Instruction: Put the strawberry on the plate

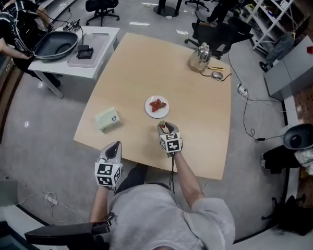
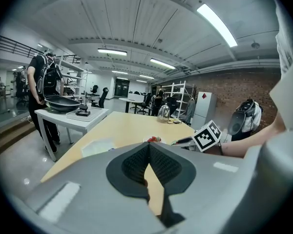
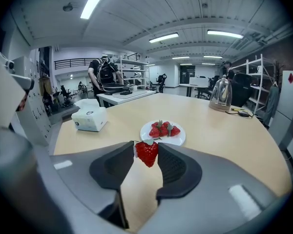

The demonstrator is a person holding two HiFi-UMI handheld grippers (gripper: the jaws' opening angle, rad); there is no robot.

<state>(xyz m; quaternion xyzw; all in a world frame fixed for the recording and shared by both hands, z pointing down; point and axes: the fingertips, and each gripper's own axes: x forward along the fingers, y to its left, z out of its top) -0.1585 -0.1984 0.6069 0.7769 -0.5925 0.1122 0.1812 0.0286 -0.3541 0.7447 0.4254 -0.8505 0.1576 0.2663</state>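
Right tongs gripping one strawberry, three strawberries (red) on plate

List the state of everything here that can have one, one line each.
right gripper: shut on the held strawberry, short of the plate
held strawberry: clamped between the jaws, clear of the table
left gripper: shut, nothing in it
plate: flat on the table, already holding strawberries
strawberries on the plate: resting together at its middle
tissue box: lying on the table
kettle: upright
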